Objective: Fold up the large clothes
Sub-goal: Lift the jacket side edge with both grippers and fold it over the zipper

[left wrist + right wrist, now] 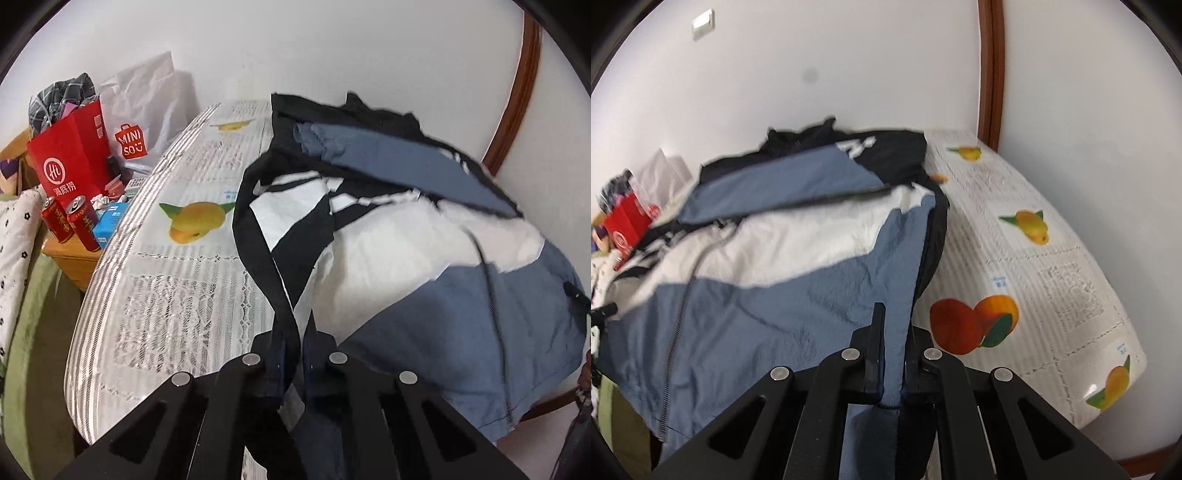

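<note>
A large jacket (pixel 424 240) in blue, white and black lies spread over the table (pixel 177 280), which has a fruit-print cover. A blue sleeve is folded across its upper part. My left gripper (pixel 293 343) is shut on the jacket's black and white edge near the table's front. The jacket (pixel 783 266) fills the left of the right wrist view, zipper running down its left side. My right gripper (pixel 892 332) is shut on the jacket's blue side edge, close to the front of the table (pixel 1052 280).
A red paper bag (pixel 70 158), a white Miniso bag (pixel 144 110), two red cans (pixel 70 221) and a blue box sit on a wooden stand left of the table. A white wall stands behind, with brown wooden trim (pixel 991 70).
</note>
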Available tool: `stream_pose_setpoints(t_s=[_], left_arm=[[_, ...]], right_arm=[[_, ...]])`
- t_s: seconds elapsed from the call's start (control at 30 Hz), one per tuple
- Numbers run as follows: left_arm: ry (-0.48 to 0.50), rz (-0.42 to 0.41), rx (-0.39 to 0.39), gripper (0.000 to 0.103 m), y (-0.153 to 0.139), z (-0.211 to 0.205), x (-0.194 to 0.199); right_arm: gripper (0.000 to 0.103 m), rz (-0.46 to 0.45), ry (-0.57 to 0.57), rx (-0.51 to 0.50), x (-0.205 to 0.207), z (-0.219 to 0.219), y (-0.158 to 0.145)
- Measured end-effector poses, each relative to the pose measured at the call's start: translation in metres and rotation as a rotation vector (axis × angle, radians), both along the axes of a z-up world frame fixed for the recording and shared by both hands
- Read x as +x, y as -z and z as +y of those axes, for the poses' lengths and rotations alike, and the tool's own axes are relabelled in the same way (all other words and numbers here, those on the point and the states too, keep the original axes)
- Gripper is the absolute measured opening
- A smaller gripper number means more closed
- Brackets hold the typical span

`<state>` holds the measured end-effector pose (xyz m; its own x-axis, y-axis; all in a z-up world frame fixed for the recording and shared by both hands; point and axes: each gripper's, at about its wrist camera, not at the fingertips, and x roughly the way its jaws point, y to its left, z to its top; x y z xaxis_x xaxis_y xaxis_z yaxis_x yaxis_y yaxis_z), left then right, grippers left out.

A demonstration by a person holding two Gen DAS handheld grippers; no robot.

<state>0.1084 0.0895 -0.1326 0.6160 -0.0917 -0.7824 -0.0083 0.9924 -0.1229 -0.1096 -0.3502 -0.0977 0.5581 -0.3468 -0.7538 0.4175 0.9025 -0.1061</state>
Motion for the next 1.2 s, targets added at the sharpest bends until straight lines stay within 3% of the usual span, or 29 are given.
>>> stream_pose_setpoints(t_s=[0.47,0.83,1.2], left_arm=[[0.019,-0.189,-0.122,0.006,-0.061,0.018,-0.034],[0.033,-0.244,-0.184,0.007,-0.093,0.012,0.021],[-0.006,-0.232,-0.156,0.007,-0.090,0.007,0.086]], right_arm=[[0.005,-0.214,-0.054,-0.028,-0.021,0.012,-0.075],[0.005,-0.260,-0.031,-0.034,0.029,0.001,-0.098],[0.005,-0.241,0.018,-0.008,0.093,-0.033,-0.084]])
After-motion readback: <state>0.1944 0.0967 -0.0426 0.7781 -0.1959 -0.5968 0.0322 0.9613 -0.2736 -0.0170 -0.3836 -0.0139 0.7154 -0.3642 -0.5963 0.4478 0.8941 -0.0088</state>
